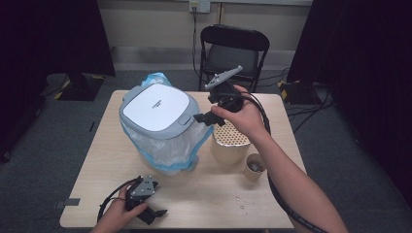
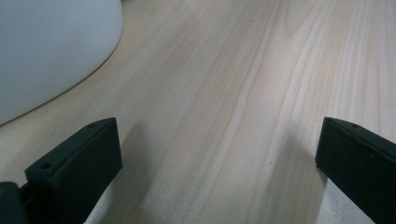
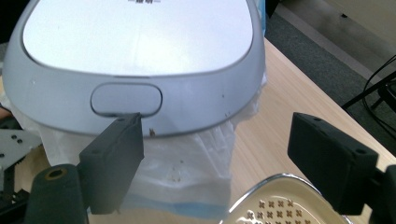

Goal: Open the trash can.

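Nearest, at the front edge of the desk (image 1: pixel 204 204), the left gripper (image 1: pixel 156 213) rests low in the person's left hand (image 1: pixel 116 216), its fingers spread wide with nothing between them. In the left gripper view those two black fingers (image 2: pixel 79 158) stand far apart over bare pale wood, and the white curved base of the bin shows at the upper left corner.

A little farther in, on the right side of the desk, a small paper cup (image 1: pixel 254 167) stands just beside a round cream container (image 1: pixel 228 141) whose top is pierced with a pattern of small holes. The two are close together, perhaps touching; I cannot tell which.

Beyond them, the right hand (image 1: pixel 243 116) holds the right gripper (image 1: pixel 202 118) raised above the container, pointing toward the bin's lid. Its fingers (image 3: pixel 116 154) are wide open and hold nothing; in the right gripper view one fingertip sits right at the oval push button (image 3: pixel 126 99) on the front of the lid, though whether it touches is unclear.

The trash bin (image 1: pixel 158 114) stands at the middle-left of the desk, its grey-rimmed white lid closed, a blue-edged plastic liner bag (image 1: pixel 167 150) hanging out beneath it.

Farthest off, a black folding chair (image 1: pixel 233 48) stands behind the desk.
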